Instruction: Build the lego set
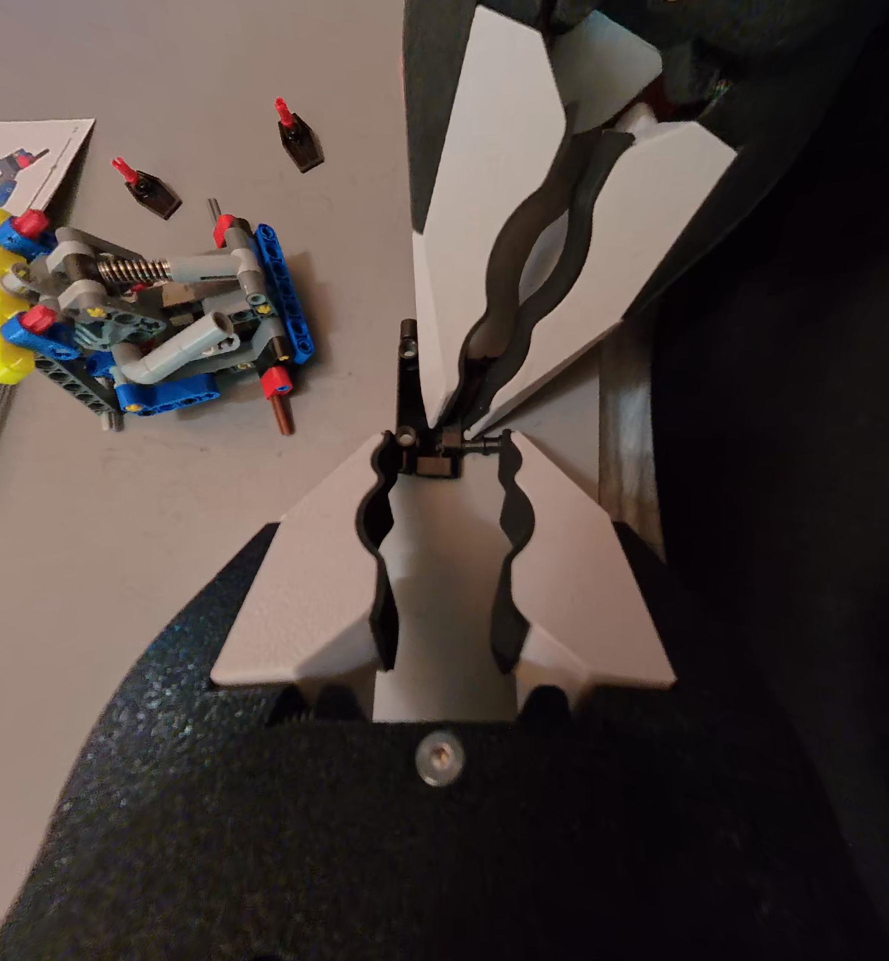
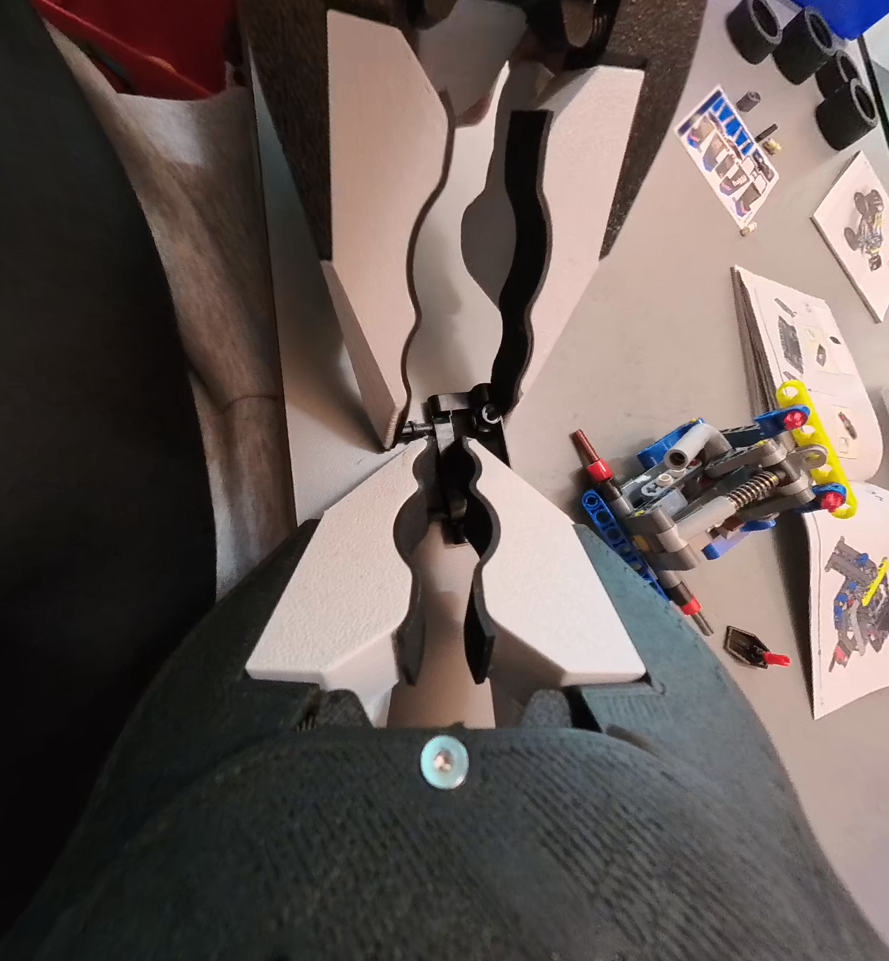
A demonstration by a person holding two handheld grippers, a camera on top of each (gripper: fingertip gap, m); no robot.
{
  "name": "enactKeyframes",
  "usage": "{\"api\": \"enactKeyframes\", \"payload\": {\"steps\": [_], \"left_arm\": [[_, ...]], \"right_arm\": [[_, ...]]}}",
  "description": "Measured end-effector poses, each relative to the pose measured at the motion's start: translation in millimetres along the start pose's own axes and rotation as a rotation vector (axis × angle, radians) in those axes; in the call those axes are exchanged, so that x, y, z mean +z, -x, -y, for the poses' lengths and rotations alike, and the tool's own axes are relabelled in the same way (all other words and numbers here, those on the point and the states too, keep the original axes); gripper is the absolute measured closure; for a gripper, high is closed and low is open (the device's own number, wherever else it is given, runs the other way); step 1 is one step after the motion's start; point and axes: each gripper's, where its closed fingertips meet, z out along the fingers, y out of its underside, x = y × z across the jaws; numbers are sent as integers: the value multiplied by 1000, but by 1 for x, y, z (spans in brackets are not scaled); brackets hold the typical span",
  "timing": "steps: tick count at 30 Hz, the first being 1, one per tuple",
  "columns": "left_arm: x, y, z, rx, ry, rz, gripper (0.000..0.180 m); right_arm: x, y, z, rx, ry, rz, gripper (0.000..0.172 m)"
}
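Observation:
A small black building-toy part [image 1: 434, 457] hangs in the air between my two grippers, above the grey table [image 1: 224, 520]. A black pin [image 1: 484, 445] sticks out of its side. My left gripper [image 1: 447, 442] spans the part. One pad [image 1: 387, 447] presses its body and the other pad [image 1: 507, 442] presses the pin's end. My right gripper [image 2: 450, 457] is shut on the part's thin black arm [image 2: 447, 494]. It shows in the left wrist view [image 1: 452, 416], coming from above. The left gripper [image 2: 450, 411] shows in the right wrist view around the part [image 2: 445, 416] and the pin [image 2: 413, 429].
A half-built blue, grey and yellow model [image 1: 146, 322] lies on the table and shows in the right wrist view [image 2: 717, 494]. Two small black parts with red pins [image 1: 302, 138] [image 1: 148, 190] lie near it. An open instruction booklet [image 2: 816, 364], a sticker sheet [image 2: 728, 156] and black tyres [image 2: 806, 47] lie beyond it. The grippers are tip to tip, or close to it.

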Motion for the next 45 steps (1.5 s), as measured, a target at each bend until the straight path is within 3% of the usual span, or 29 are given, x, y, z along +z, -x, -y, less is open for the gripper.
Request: {"api": "enactKeyframes", "payload": {"steps": [8,13,17,22,24,30,36,38,41,43,45], "left_arm": [[0,0,-1,-13,-21,-19,142],[0,0,0,16,-16,-22,142],[0,-1,0,25,-20,-23,142],[1,-1,0,39,-7,-44,142],[1,-1,0,40,0,-45,142],[1,-1,-1,32,12,-49,142],[0,0,0,48,4,-18,142],[0,0,0,47,9,-13,142],[0,0,0,47,4,-10,142],[0,0,0,62,13,-15,142],[1,0,0,67,21,-22,142]], "right_arm": [[0,0,1,61,-18,32,166],[-8,2,3,-13,23,146,161],[-24,-30,16,100,-73,116,165],[-7,-21,-8,60,80,256,158],[-4,-15,-7,68,98,308,164],[1,-13,-6,65,155,276,163],[-4,-18,-2,-42,113,144,166],[-14,-23,3,-160,91,66,172],[-25,-20,16,-130,31,105,172],[-20,-15,-4,-176,141,152,172],[-13,-9,-8,-187,145,178,172]]}}
